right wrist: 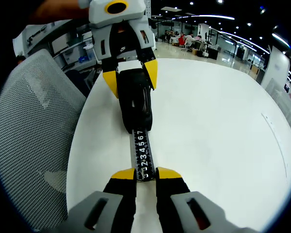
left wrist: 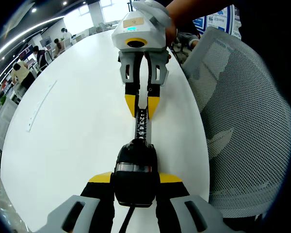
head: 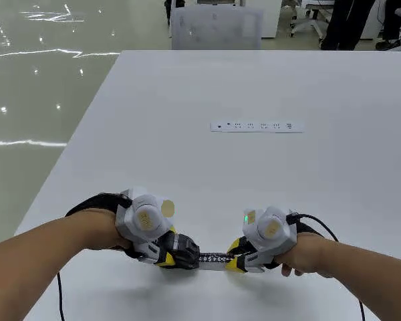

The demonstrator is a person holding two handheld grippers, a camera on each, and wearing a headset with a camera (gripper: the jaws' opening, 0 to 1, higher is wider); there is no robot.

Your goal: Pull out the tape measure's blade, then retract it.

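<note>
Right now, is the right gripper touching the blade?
Touching. The right gripper view shows the right gripper shut on the blade, both yellow tips pressed against its end.

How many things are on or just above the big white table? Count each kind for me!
Grippers: 2, the left gripper and the right gripper
Tape measure: 1, held between them
White strip lying flat: 1
Total: 4
</note>
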